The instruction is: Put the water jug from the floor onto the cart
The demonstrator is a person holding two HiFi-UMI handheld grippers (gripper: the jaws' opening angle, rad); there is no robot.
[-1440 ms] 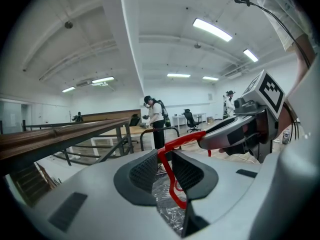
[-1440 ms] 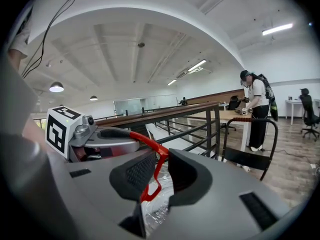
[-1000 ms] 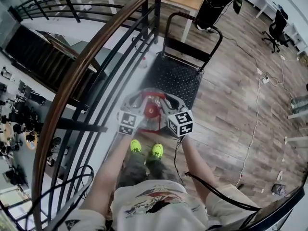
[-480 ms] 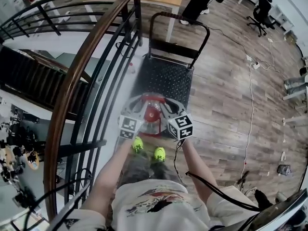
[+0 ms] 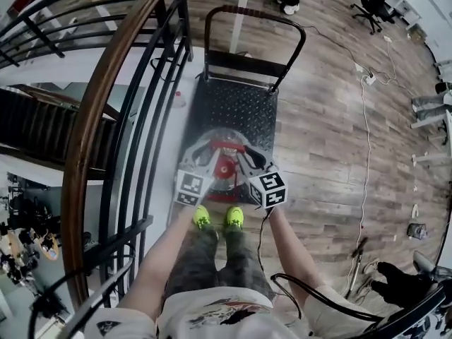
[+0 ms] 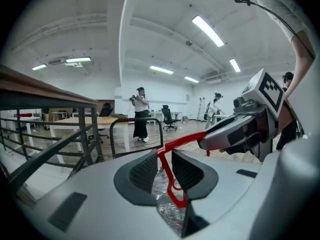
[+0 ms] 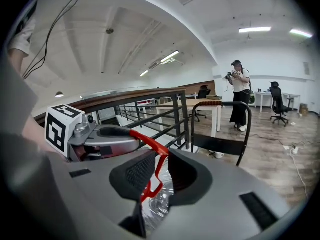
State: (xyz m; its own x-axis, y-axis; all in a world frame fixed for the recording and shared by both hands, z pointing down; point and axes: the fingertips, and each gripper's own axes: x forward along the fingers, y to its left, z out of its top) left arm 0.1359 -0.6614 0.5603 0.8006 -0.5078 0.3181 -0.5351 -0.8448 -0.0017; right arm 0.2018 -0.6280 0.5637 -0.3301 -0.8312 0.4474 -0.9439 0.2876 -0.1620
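Water jug [image 5: 224, 162], clear-walled and probably heavy, hangs by its thin red handle [image 6: 185, 140] over the near end of the cart [image 5: 244, 101]; whether its base touches the deck is unclear. Left gripper [image 6: 163, 169] and right gripper [image 7: 161, 169] each clamp that stiff handle, likely the soundest hold, one at either side.

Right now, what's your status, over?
Both shut on red handle: left gripper, right gripper. Load: water jug over near end of cart, touchdown unclear. Railing close on left.
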